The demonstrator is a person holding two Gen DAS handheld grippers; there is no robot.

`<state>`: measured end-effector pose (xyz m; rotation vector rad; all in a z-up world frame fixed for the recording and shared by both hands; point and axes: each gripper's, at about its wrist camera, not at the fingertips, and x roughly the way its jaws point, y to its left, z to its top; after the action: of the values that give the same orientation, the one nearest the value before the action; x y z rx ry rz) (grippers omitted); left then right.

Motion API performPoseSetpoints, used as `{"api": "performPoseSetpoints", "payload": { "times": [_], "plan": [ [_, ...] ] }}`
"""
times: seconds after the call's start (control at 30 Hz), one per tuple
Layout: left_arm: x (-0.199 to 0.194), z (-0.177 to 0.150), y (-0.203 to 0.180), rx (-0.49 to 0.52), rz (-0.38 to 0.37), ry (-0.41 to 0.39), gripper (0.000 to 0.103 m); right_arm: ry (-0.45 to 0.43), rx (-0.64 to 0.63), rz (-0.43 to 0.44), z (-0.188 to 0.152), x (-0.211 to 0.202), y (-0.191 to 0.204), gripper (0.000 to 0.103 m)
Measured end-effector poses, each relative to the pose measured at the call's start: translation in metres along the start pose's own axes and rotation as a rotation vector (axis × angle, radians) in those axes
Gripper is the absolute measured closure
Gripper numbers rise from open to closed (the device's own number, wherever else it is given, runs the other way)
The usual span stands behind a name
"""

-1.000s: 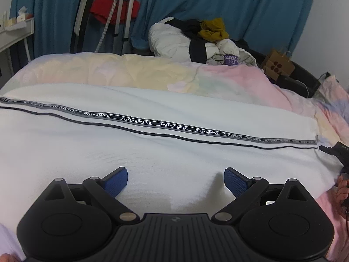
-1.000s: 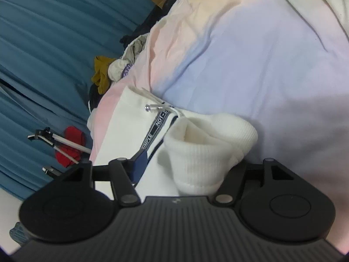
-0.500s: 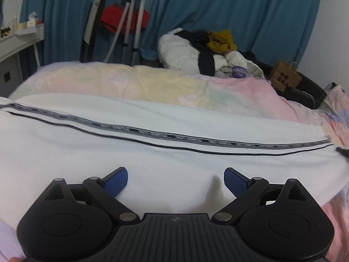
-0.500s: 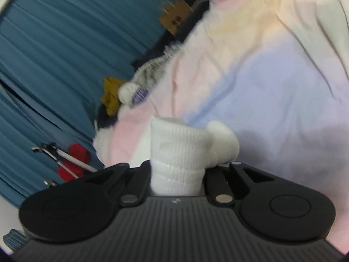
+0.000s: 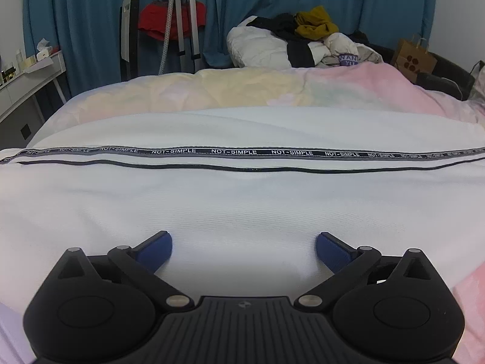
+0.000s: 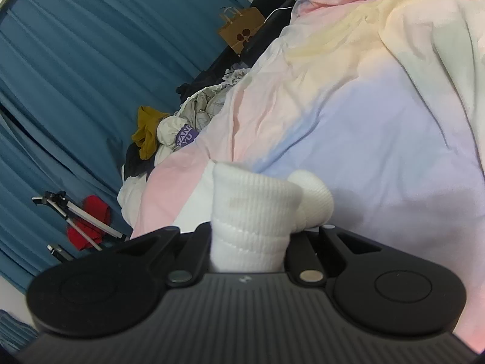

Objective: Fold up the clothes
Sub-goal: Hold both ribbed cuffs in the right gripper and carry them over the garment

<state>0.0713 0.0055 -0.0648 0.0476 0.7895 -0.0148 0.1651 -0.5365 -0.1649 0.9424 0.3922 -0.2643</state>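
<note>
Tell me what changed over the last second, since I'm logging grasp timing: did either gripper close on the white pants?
Yes. The right gripper, open around the ribbed cuff a second ago, closed on it and has lifted it off the bedspread. The left gripper stayed open above the white pants, only tilting up a little; the pants remain spread flat with the lettered stripe running across.

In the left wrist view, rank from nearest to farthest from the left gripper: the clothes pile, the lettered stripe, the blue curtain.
1. Lettered stripe, across the white garment just ahead of the left gripper.
2. Clothes pile, far bed edge, right of centre.
3. Blue curtain, behind everything.
</note>
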Motion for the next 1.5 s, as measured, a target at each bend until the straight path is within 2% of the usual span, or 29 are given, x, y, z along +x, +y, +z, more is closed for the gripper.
{"api": "performPoseSetpoints", "payload": {
  "times": [0.27, 0.57, 0.7, 0.8, 0.9, 0.97, 1.1, 1.2, 1.27, 1.37, 1.47, 1.5],
  "plan": [
    [0.002, 0.000, -0.001, 0.009, 0.004, 0.008, 0.000, -0.008, -0.013, -0.009, 0.000, -0.006, 0.009, 0.092],
    [-0.005, 0.003, 0.002, 0.007, -0.007, -0.007, 0.001, -0.082, -0.148, 0.012, -0.002, -0.025, 0.067, 0.092],
    [-0.018, 0.010, 0.018, -0.063, -0.037, -0.035, 0.002, -0.115, -0.208, 0.021, -0.003, -0.034, 0.092, 0.092],
    [-0.031, 0.018, 0.042, -0.180, -0.088, -0.080, 0.002, -0.132, -0.350, 0.065, -0.047, -0.045, 0.133, 0.092],
    [-0.037, 0.026, 0.073, -0.313, -0.080, -0.081, 0.002, -0.148, -0.505, 0.113, -0.098, -0.056, 0.176, 0.092],
    [-0.048, 0.030, 0.091, -0.390, -0.099, -0.112, 0.002, -0.159, -0.609, 0.145, -0.131, -0.064, 0.204, 0.092],
    [-0.073, 0.034, 0.127, -0.518, -0.136, -0.192, 0.002, -0.179, -0.816, 0.210, -0.198, -0.079, 0.262, 0.092],
    [-0.078, 0.035, 0.149, -0.590, -0.147, -0.218, 0.002, -0.193, -0.971, 0.259, -0.248, -0.091, 0.305, 0.092],
    [-0.075, 0.034, 0.160, -0.625, -0.154, -0.207, 0.002, -0.118, -1.080, 0.286, -0.296, -0.086, 0.304, 0.092],
    [-0.066, 0.033, 0.166, -0.641, -0.191, -0.166, 0.002, 0.074, -1.272, 0.284, -0.366, -0.064, 0.277, 0.092],
    [-0.060, 0.033, 0.163, -0.620, -0.218, -0.139, 0.002, 0.131, -1.348, 0.268, -0.390, -0.049, 0.257, 0.092],
    [-0.060, 0.034, 0.161, -0.611, -0.221, -0.135, 0.002, 0.137, -1.344, 0.269, -0.389, -0.049, 0.257, 0.092]
  ]
}}
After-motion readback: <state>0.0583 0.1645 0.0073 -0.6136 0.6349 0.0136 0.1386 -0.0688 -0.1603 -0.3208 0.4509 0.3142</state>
